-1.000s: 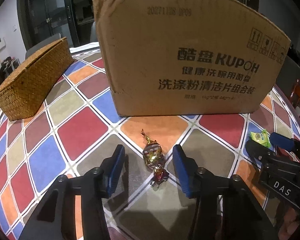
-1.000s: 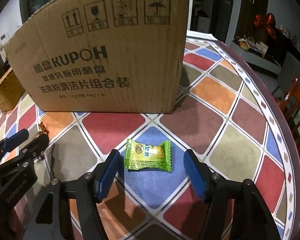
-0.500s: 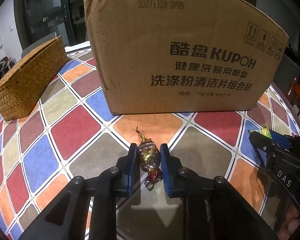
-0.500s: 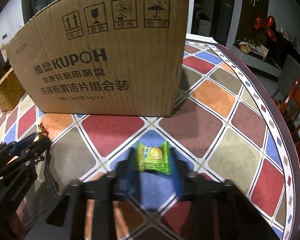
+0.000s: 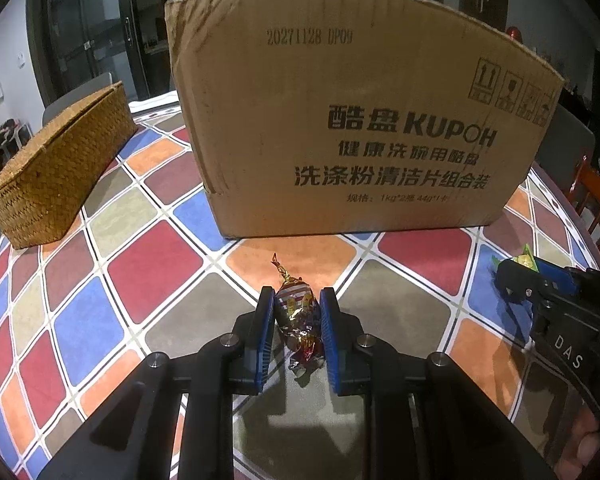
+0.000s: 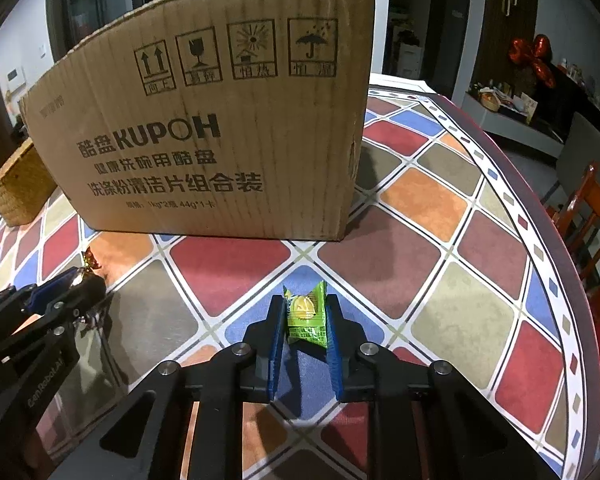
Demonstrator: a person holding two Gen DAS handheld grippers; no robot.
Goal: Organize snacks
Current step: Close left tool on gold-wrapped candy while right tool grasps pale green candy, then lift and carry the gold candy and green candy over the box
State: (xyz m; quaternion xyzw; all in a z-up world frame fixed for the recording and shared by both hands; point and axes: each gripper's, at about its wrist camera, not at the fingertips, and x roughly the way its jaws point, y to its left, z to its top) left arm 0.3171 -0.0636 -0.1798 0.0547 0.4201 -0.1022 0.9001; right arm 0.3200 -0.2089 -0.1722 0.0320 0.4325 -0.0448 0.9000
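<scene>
My left gripper (image 5: 297,312) is shut on a foil-wrapped candy (image 5: 298,316), red and gold, held just over the checkered tablecloth. My right gripper (image 6: 305,320) is shut on a green snack packet (image 6: 306,318), squeezed upright between the blue pads. Each gripper shows in the other's view: the right one (image 5: 516,276) at the right edge with the green packet (image 5: 525,261) sticking out, the left one (image 6: 74,286) at the left edge with the candy's gold twist (image 6: 90,261) showing. A large cardboard box (image 5: 360,132) stands right behind both.
A woven basket (image 5: 56,172) lies on the table at the far left, also seen in the right wrist view (image 6: 18,188). The round table's edge (image 6: 580,280) curves along the right. A wooden chair (image 6: 596,216) stands just beyond it.
Both grippers went from wide open around their snacks to shut on them. The green packet turned upright between the right pads. Both views have risen slightly.
</scene>
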